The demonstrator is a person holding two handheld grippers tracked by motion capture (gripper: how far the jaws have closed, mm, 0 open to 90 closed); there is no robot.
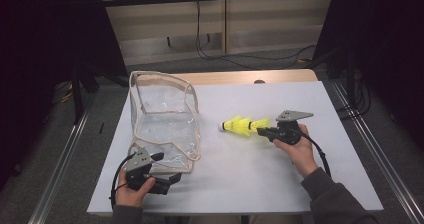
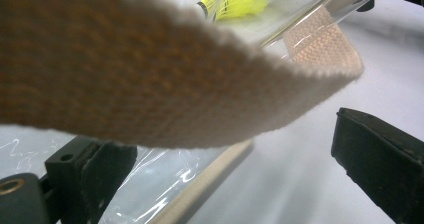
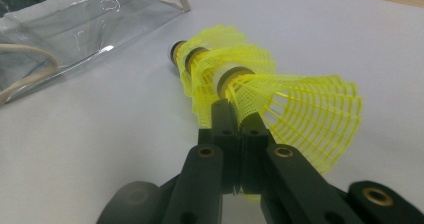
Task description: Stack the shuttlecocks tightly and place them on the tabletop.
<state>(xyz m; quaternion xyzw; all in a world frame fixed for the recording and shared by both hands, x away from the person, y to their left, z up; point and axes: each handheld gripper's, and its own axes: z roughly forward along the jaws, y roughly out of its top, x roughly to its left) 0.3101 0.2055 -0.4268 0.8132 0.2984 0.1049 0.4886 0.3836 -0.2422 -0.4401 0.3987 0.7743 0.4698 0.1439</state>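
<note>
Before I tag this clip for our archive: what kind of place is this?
Probably a lab or recording bay, not a home: a bare white table on a metal frame, dark curtains at both sides, and loose cables across the grey floor behind.

glossy clear bag [image 1: 165, 119], probably plastic

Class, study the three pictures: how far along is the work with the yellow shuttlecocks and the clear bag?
Done: the right gripper is shut on the skirt of the nested yellow shuttlecocks, with the stack pointing toward the clear bag. In hand: the left gripper sits at the bag's near edge, jaws open, its beige strap lying across them. Left: the shuttlecocks are outside the bag, so putting them in probably remains.
</note>
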